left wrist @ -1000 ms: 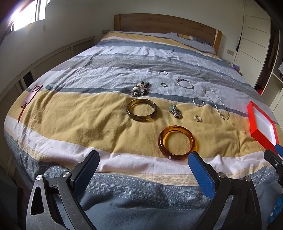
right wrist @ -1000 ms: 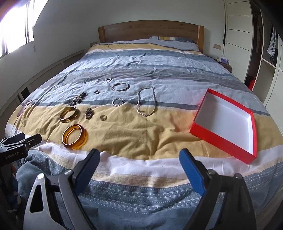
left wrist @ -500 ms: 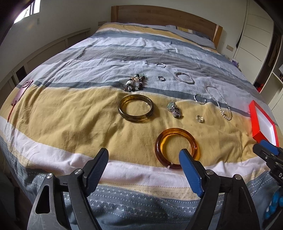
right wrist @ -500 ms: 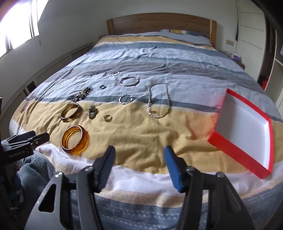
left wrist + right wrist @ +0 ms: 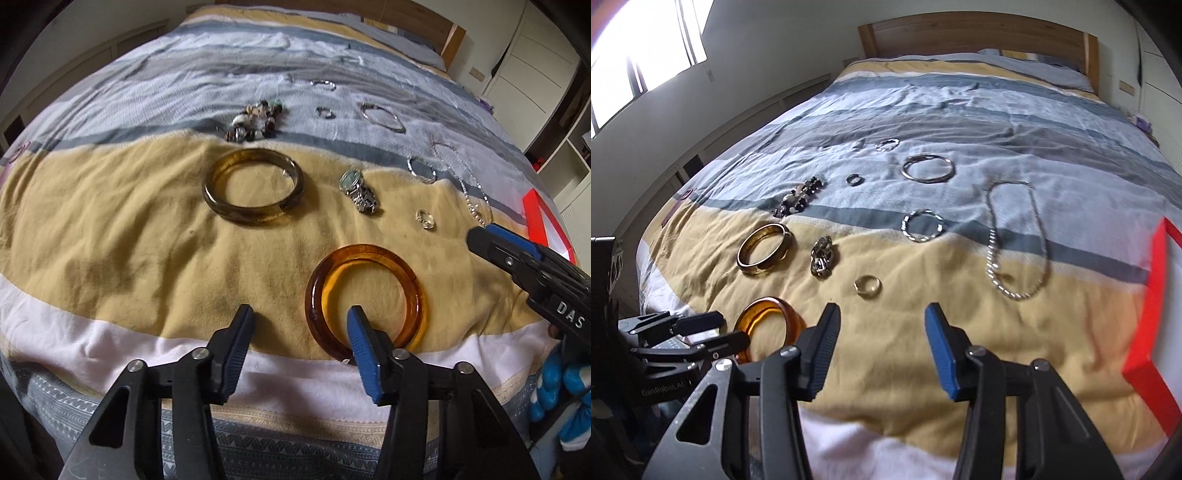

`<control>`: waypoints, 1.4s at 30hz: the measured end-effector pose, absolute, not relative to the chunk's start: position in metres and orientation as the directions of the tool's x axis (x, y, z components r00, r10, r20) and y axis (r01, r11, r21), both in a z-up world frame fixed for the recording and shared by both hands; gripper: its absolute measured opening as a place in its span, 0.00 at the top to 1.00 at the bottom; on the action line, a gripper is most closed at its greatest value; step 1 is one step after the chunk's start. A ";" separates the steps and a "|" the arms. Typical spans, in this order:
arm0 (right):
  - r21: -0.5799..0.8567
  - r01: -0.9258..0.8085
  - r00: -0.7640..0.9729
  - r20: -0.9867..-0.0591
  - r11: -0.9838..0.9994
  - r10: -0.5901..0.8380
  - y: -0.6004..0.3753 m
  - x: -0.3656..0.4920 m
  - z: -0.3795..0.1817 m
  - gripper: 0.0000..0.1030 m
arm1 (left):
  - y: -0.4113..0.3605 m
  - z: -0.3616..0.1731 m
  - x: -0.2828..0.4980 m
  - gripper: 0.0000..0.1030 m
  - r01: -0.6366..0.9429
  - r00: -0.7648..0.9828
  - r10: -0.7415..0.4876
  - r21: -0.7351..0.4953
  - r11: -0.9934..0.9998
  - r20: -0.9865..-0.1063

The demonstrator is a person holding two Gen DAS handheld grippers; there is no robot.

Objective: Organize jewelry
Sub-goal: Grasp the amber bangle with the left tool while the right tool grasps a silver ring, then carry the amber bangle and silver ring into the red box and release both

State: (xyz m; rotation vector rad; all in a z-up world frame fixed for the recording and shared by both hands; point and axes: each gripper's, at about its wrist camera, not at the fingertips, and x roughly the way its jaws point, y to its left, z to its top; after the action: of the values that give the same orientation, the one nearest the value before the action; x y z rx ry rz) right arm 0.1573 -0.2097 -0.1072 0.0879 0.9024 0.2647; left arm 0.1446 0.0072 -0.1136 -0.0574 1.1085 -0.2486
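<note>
Both grippers now sit lower and closer to the striped bedspread (image 5: 110, 221) than a second ago, and their jaws have just been closing. Left gripper (image 5: 301, 321) hangs over the near left rim of the orange bangle (image 5: 364, 295), jaws apart, right finger inside the ring, nothing gripped. Right gripper (image 5: 881, 321) hovers just near of the small ring (image 5: 867, 286), jaws apart and empty. Farther left lies the brown bangle (image 5: 253, 192); the red box (image 5: 1145, 314) sits at the right edge.
</note>
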 end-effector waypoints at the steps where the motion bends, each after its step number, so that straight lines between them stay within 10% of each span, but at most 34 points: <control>1: 0.198 -0.198 0.584 -0.763 0.960 0.278 -0.208 0.164 -0.111 0.56 | 0.007 -0.116 0.146 0.54 0.171 0.413 -0.231 -0.174 0.970 -0.881; 13: 0.207 -0.236 0.539 -0.785 0.949 0.305 -0.196 0.196 -0.146 0.68 | -0.007 -0.136 0.157 0.55 0.193 0.341 -0.215 -0.155 0.969 -0.915; 20: 0.192 -0.244 0.538 -0.789 0.950 0.298 -0.192 0.196 -0.147 0.82 | -0.017 -0.132 0.152 0.91 0.247 0.355 -0.217 -0.133 0.960 -0.909; 42: 0.133 0.055 0.714 -0.698 0.990 0.054 -0.352 0.048 -0.046 0.82 | -0.106 -0.050 0.111 0.92 0.397 0.411 -0.365 -0.197 0.897 -0.836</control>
State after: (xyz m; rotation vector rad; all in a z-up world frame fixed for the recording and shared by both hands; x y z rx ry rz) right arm 0.0480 -0.3520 -0.0459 0.1482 0.7768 -0.0002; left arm 0.1114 -0.1060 -0.0499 0.0343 1.0426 -0.4797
